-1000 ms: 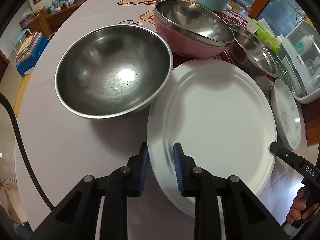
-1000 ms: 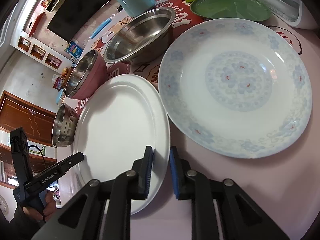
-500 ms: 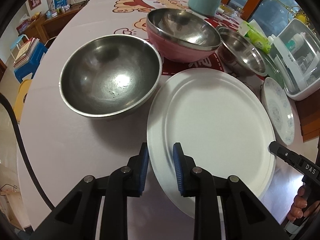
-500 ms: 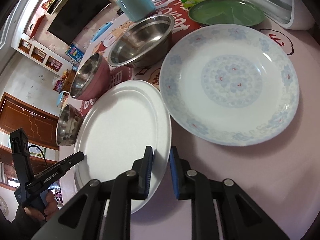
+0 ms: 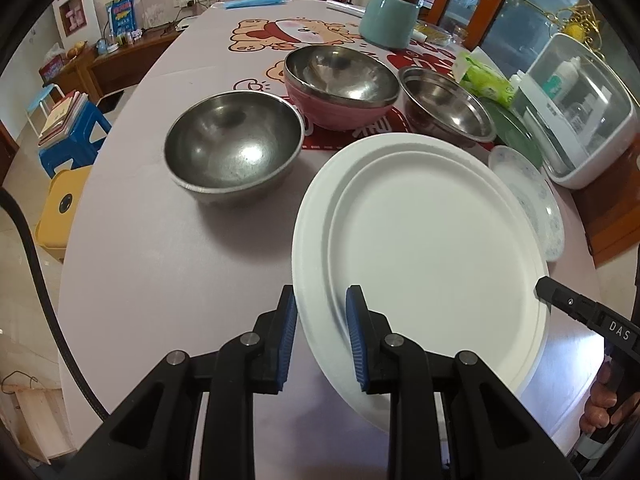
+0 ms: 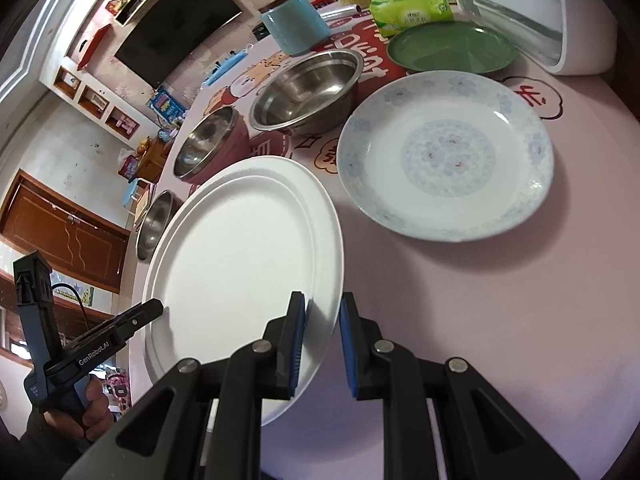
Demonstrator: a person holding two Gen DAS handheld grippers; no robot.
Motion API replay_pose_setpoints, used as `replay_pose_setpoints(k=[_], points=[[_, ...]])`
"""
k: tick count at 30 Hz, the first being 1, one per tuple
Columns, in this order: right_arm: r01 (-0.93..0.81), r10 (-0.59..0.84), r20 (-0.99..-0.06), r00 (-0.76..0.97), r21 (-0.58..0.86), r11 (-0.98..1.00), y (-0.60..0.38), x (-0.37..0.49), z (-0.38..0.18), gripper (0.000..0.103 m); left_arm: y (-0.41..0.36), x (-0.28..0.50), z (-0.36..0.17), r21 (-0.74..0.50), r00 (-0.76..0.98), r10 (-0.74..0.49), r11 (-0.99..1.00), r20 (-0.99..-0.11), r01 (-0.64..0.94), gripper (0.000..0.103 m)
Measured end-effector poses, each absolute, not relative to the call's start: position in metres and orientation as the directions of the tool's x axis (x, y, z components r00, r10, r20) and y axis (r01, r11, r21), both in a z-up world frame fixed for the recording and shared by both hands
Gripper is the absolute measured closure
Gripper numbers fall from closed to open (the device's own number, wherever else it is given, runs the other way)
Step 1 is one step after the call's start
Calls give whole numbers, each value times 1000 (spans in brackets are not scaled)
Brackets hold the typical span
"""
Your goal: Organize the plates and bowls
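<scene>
A large white oval plate (image 5: 432,240) is held off the table, gripped on opposite rims. My left gripper (image 5: 322,332) is shut on its near-left rim. My right gripper (image 6: 322,338) is shut on its other rim, and the plate (image 6: 248,256) extends to the left in the right wrist view. A blue floral plate (image 6: 444,152) lies on the table to the right; it also shows in the left wrist view (image 5: 532,196). A steel bowl (image 5: 234,148), a pink steel-lined bowl (image 5: 340,84) and a smaller steel bowl (image 5: 444,104) stand behind.
A green plate (image 6: 450,46) lies beyond the floral plate, by a white dish box (image 6: 560,12). A teal canister (image 5: 390,20) and green tissue pack (image 5: 484,78) stand at the back. The pink table (image 5: 160,260) edge curves at left.
Both grippers have lifted the white plate off the table and pulled back; the bowls and floral plate now sit farther away and lower in view.
</scene>
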State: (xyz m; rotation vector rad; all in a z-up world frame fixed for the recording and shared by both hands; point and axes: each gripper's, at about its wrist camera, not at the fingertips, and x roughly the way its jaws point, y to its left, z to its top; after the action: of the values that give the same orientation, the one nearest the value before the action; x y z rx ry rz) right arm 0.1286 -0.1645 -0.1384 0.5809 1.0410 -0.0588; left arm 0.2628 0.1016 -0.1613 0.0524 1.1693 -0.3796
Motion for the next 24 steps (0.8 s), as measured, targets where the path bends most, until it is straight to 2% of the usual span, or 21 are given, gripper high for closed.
replay_pose_setpoints(k=[14,24], points=[[253,146,-835,530,320,913,-160,74,-118,83,90,194,-139,-105,355,-239,928,-904,358,80],[164,91,-865,494,196,967,-160,28,-118,78,71,140,-143,-84,343,-204,939,-917,334,79]])
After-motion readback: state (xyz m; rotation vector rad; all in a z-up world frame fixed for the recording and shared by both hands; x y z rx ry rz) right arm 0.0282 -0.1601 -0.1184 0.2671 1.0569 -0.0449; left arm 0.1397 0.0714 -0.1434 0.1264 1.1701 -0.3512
